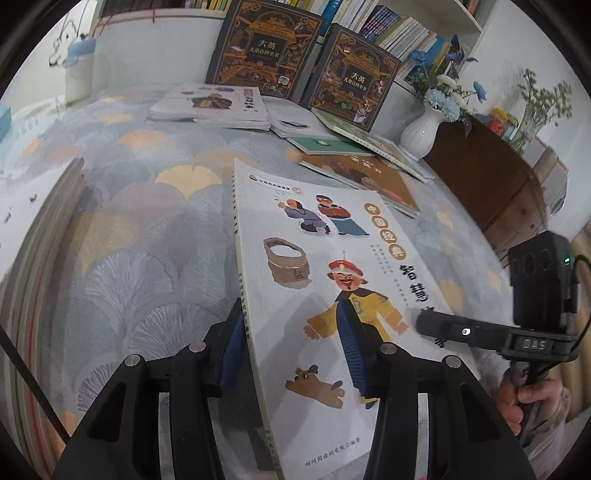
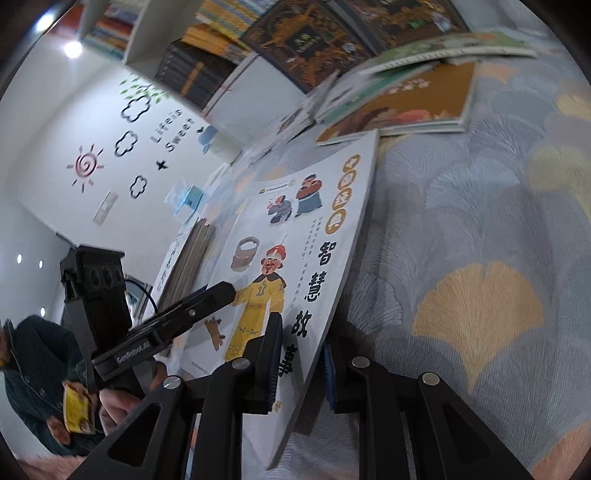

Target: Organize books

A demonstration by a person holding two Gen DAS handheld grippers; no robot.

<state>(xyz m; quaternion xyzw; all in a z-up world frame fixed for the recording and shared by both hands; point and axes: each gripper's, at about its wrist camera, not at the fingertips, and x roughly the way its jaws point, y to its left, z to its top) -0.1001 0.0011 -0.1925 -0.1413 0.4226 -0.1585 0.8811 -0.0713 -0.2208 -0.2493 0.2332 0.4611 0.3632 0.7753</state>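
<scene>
Both tools are clamped on the same book, a thin white picture book with cartoon figures and a guy in a yellow robe on the cover. The left tool has it by the spine edge near the bottom, one blue pad under the book and the other pressed on the cover right over the yellow robe. The right tool bites the opposite long edge, jaws nearly shut with the book's edge sandwiched between the pads. The book sits tilted, lifted off the tabletop, which wears a grey cloth with a fan-leaf pattern in pale orange.

From the left camera you can see the right tool's black body and the person's hand around its handle at the lower right. The right camera shows the left tool poking in from the left, with a hand on the grip and a dark sleeve behind it.

Further back on the tabletop there's a messy spread of other books, some overlapping, including a brown-covered one just past the held book's top corner. Two big dark ornate volumes lean upright against the bookshelf behind. A white vase with blue flowers stands to the right of those, next to a wooden cabinet. A stack of books runs along the left edge of the left view.
</scene>
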